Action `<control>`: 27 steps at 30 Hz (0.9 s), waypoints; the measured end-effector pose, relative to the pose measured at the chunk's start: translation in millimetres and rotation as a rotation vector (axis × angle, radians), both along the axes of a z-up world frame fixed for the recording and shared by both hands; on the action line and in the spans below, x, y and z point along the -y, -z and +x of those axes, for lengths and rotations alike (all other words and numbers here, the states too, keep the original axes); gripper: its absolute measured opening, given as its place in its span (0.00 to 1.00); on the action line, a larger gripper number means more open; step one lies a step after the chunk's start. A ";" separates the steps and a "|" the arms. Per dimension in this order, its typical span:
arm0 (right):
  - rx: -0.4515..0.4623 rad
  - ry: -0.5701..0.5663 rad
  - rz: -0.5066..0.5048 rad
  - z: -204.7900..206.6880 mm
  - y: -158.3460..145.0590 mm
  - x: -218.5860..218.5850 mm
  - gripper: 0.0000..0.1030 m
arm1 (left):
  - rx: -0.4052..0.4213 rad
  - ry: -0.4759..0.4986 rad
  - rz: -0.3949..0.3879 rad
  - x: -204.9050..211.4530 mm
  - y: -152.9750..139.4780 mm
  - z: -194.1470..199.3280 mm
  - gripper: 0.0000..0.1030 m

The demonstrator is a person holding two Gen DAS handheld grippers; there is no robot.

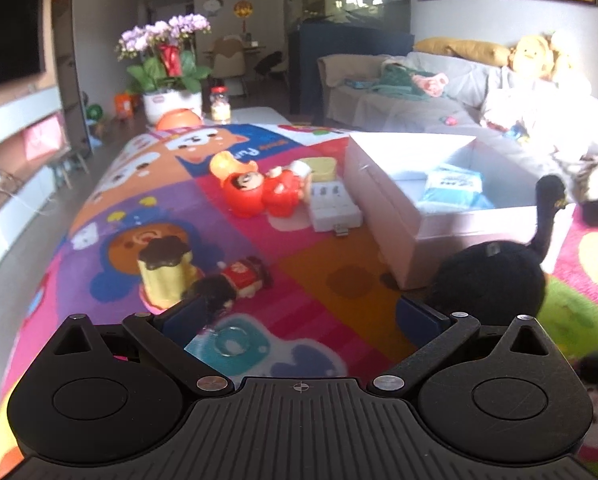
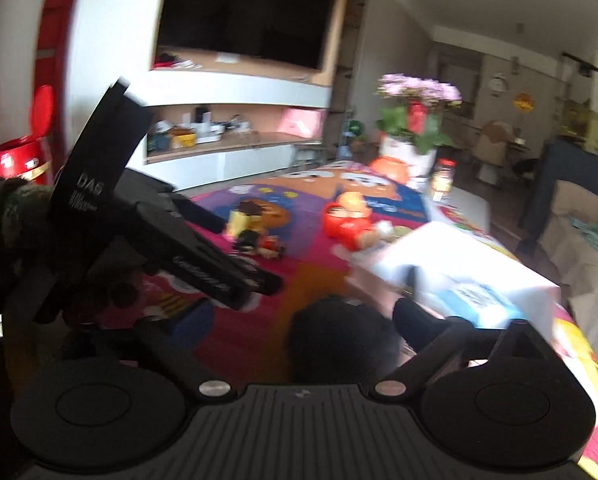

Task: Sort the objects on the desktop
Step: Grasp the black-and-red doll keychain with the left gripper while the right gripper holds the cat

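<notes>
My left gripper (image 1: 301,312) is open and empty above the colourful mat (image 1: 311,280). A small red-and-black figurine (image 1: 235,284) lies by its left finger. A yellow pudding toy (image 1: 165,276) stands left of that. A black plush swan (image 1: 495,276) sits right of the right finger, against the white box (image 1: 383,200). Red dolls (image 1: 259,190) and a white charger (image 1: 333,208) lie further back. In the blurred right wrist view, my right gripper (image 2: 299,320) is open, with the black swan (image 2: 335,336) between its fingers. The left gripper (image 2: 171,240) shows there at the left.
The open white box holds a blue packet (image 1: 455,186). A flower pot (image 1: 171,96), a jar (image 1: 220,103) and an orange toy (image 1: 179,118) stand at the mat's far end. A sofa (image 1: 439,92) lies to the right, a TV shelf (image 1: 15,136) to the left.
</notes>
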State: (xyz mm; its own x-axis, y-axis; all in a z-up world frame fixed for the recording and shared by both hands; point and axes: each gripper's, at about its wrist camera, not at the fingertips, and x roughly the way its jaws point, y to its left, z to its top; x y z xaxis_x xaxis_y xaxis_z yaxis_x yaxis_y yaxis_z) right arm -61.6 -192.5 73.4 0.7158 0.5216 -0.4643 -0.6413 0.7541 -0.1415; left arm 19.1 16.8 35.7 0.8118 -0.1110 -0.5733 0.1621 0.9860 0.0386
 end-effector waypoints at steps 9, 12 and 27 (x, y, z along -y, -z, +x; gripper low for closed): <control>-0.165 0.207 0.076 16.7 23.0 34.6 1.00 | -0.111 -0.159 -0.137 -34.1 11.0 36.5 1.00; -0.213 0.272 0.085 24.3 37.0 37.0 1.00 | -0.161 -0.178 -0.205 -37.3 14.8 54.7 0.99; -0.300 0.341 0.091 28.5 54.5 45.3 1.00 | -0.112 -0.120 -0.054 -20.7 21.1 52.5 0.69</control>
State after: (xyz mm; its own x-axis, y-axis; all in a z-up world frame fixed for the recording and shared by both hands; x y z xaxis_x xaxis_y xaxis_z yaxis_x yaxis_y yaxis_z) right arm -33.1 -237.8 18.9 0.6945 0.3277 -0.6405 -0.3566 0.9300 0.0891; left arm 71.6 37.5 14.6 0.7524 -0.0498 -0.6568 0.0432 0.9987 -0.0263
